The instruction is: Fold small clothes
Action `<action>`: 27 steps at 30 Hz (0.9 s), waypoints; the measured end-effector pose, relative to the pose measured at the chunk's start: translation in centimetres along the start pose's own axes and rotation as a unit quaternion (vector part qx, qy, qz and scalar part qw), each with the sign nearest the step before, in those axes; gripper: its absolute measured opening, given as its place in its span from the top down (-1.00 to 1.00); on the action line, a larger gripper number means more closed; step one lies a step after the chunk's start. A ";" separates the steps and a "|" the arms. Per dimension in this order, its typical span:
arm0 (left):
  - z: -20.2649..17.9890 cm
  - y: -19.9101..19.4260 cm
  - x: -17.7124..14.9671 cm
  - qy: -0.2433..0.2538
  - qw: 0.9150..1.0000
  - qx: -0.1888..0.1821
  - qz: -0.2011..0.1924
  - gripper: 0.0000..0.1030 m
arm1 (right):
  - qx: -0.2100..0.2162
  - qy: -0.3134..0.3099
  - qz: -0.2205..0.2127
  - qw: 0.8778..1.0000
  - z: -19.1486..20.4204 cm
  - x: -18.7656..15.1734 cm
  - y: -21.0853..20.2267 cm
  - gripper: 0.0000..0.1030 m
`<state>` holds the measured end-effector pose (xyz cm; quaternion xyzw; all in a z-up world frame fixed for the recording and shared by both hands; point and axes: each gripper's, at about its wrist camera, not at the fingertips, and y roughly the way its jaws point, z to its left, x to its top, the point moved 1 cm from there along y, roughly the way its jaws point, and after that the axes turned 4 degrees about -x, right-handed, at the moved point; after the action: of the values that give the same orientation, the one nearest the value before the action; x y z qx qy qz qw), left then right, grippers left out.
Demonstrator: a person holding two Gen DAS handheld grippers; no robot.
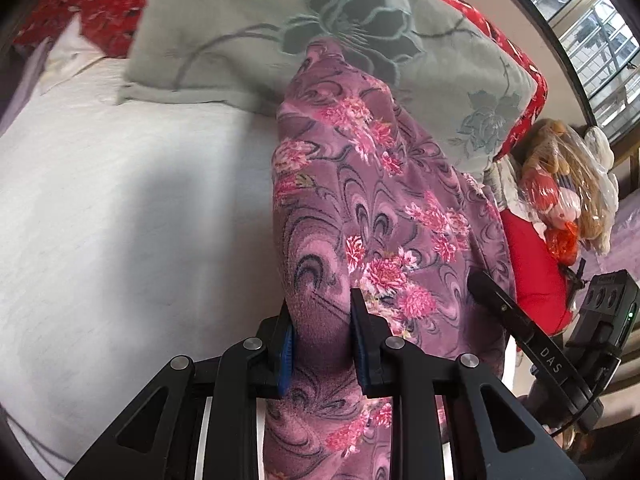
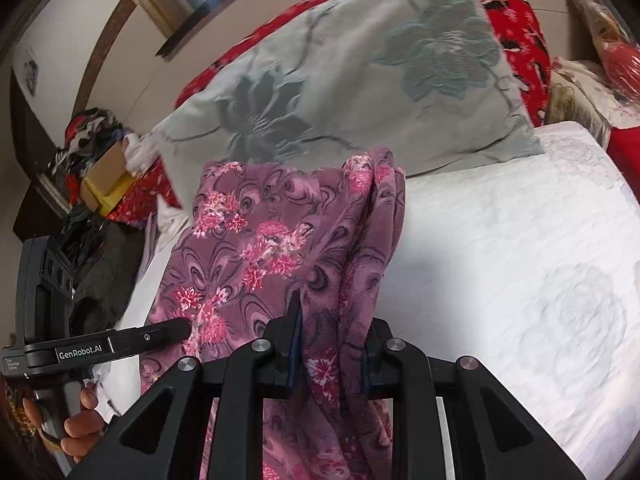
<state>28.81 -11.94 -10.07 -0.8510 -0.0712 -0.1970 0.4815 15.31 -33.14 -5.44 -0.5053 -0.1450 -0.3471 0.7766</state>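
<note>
A purple garment with pink flowers (image 1: 380,208) hangs bunched above the white bed. In the left wrist view my left gripper (image 1: 321,304) is shut on a fold of it, blue pads pressing the cloth from both sides. In the right wrist view my right gripper (image 2: 336,316) is shut on another bunched edge of the same garment (image 2: 260,240). The two grippers are close together: a finger (image 1: 500,304) of the right one reaches into the cloth beside the left, and a finger (image 2: 160,332) of the left one shows at the left of the right wrist view. A hand (image 2: 80,420) grips that handle.
A grey-green flowered pillow (image 2: 360,80) lies at the head of the white quilted bedcover (image 2: 520,260), on a red floral blanket (image 1: 108,4). A plastic bag of stuffed toys (image 1: 560,184) sits beside the bed. A cardboard box with piled clothes (image 2: 104,176) stands on the other side.
</note>
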 end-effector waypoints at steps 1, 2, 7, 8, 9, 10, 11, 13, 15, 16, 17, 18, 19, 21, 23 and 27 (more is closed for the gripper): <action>0.5 -0.9 -0.7 -0.002 1.000 0.003 -0.002 0.57 | 0.002 -0.003 0.001 1.000 0.6 -0.3 0.0 0.57; 1.1 -2.2 -1.3 -0.003 1.000 0.004 -0.003 0.57 | 0.005 -0.005 0.003 1.000 1.2 -0.7 0.0 0.57; 4.7 -5.4 -3.8 -0.021 1.000 0.015 -0.002 0.56 | 0.019 -0.010 0.017 1.000 3.8 -2.8 1.2 0.57; 5.5 -5.8 -4.4 -0.026 1.000 0.017 0.000 0.56 | 0.022 -0.008 0.022 0.999 4.1 -3.2 1.5 0.57; 6.0 -5.8 -4.6 -0.030 0.999 0.019 0.002 0.56 | 0.024 -0.006 0.027 0.999 4.4 -3.7 2.0 0.57; 6.8 -5.9 -5.2 -0.036 0.999 0.020 0.006 0.56 | 0.025 -0.006 0.032 0.999 4.6 -4.1 2.4 0.57; 7.2 -5.6 -5.5 -0.041 0.999 0.023 0.011 0.55 | 0.025 -0.006 0.037 0.999 4.8 -4.6 2.8 0.57; 8.0 -4.8 -5.9 -0.047 0.998 0.029 0.019 0.54 | 0.022 -0.007 0.050 0.999 5.0 -5.6 3.9 0.57; 9.0 -4.1 -6.6 -0.050 0.997 0.043 0.026 0.51 | 0.015 -0.006 0.062 0.998 4.9 -6.5 5.0 0.56; 9.5 -4.0 -7.0 -0.057 0.997 0.042 0.030 0.43 | 0.008 -0.007 0.067 0.998 4.7 -6.9 5.6 0.54; 9.9 -4.2 -7.2 -0.063 0.997 0.037 0.027 0.37 | -0.003 -0.010 0.074 0.997 4.3 -7.3 6.3 0.49; 10.1 -4.5 -7.4 -0.065 0.997 0.033 0.025 0.35 | -0.008 -0.009 0.078 0.997 3.9 -7.6 6.6 0.46; 10.2 -5.2 -7.6 -0.063 0.997 0.030 0.022 0.34 | -0.006 -0.001 0.078 0.997 3.1 -7.9 6.8 0.36; 10.5 -6.5 -7.8 -0.050 0.998 0.034 0.016 0.31 | 0.001 0.029 0.077 0.997 1.4 -7.9 6.3 0.24; 10.7 -8.1 -7.9 -0.038 0.999 0.034 -0.003 0.36 | 0.005 0.046 0.073 0.996 0.1 -7.8 5.4 0.24; 9.1 -10.7 -6.6 -0.010 0.998 0.045 -0.052 0.37 | -0.003 0.071 0.037 0.997 -1.6 -6.7 2.8 0.39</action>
<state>21.91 1.87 -8.47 -0.8257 -0.1287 -0.2098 0.5077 12.22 -31.22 -11.95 -0.4870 -0.0697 -0.3538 0.7955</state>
